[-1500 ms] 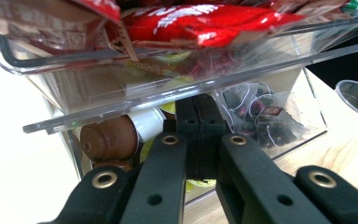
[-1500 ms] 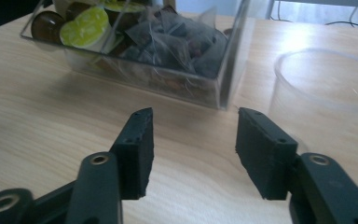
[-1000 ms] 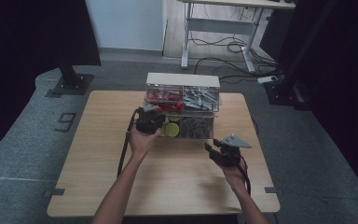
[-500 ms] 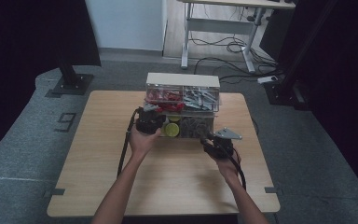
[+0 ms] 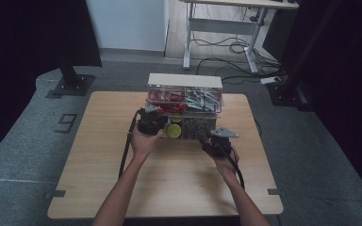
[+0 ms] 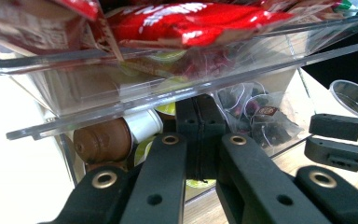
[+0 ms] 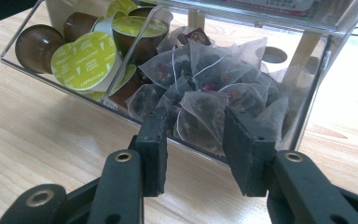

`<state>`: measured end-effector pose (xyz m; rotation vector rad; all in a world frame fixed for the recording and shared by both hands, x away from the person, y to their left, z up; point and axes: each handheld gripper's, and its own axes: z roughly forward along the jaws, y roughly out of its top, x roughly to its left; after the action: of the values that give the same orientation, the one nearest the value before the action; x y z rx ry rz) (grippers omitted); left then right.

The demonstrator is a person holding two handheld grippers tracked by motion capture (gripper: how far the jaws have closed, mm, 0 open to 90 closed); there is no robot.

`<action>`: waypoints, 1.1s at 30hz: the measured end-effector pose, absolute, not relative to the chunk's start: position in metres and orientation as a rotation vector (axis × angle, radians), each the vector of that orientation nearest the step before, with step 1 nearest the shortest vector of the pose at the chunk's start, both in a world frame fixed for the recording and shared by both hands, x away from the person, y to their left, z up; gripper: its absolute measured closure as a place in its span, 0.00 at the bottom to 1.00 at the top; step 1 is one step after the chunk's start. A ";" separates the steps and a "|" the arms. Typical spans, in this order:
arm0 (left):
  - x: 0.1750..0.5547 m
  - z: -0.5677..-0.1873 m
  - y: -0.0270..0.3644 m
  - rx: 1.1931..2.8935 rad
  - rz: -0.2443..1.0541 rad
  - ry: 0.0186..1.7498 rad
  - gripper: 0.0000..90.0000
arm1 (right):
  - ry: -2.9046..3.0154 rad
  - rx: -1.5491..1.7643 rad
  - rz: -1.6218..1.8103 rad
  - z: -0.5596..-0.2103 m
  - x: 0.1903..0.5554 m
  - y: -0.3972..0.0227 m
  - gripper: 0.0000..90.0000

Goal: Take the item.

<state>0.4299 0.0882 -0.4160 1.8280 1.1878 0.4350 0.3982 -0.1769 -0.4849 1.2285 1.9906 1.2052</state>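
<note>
A clear two-tier organizer (image 5: 185, 80) stands at the table's far middle. Its lower drawer holds green-lidded coffee capsules (image 7: 87, 60) on the left and pyramid tea bags (image 7: 214, 88) on the right. My left gripper (image 6: 198, 109) is shut, its tips under the upper tray and at the capsule side of the lower drawer (image 6: 121, 112); I cannot tell whether it pinches the drawer's edge. In the high view the left gripper (image 5: 155, 117) sits at the drawer's left front. My right gripper (image 7: 196, 122) is open, just in front of the clear wall before the tea bags; from above, this right gripper (image 5: 205, 136) is at the drawer's right front.
The upper tray holds red packets (image 6: 191, 18) on the left and grey packets (image 5: 202, 98) on the right. The wooden table (image 5: 122, 183) has free room in front of the organizer. A desk with cables (image 5: 226, 44) stands beyond the table.
My right hand has moved forward and to the left, up to the tea-bag side of the drawer. The left hand has stayed put.
</note>
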 end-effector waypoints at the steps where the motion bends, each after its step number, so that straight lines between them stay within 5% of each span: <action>1: 0.430 -0.416 0.088 1.829 0.435 1.188 1.00 | 1.991 1.227 1.203 -0.485 0.399 -0.176 0.66; 19: 0.430 -0.416 0.088 1.828 0.432 1.183 1.00 | 2.001 1.239 1.168 -0.488 0.417 -0.169 0.68; 28: 0.429 -0.416 0.088 1.826 0.430 1.182 1.00 | 2.026 1.259 1.162 -0.492 0.424 -0.171 0.96; 33: 0.429 -0.417 0.089 1.824 0.430 1.182 1.00 | 2.025 1.237 1.180 -0.490 0.423 -0.171 0.99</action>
<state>0.4291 0.0887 -0.4165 1.8238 1.1819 0.4299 0.4229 -0.1715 -0.4895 1.2366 2.0248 1.1799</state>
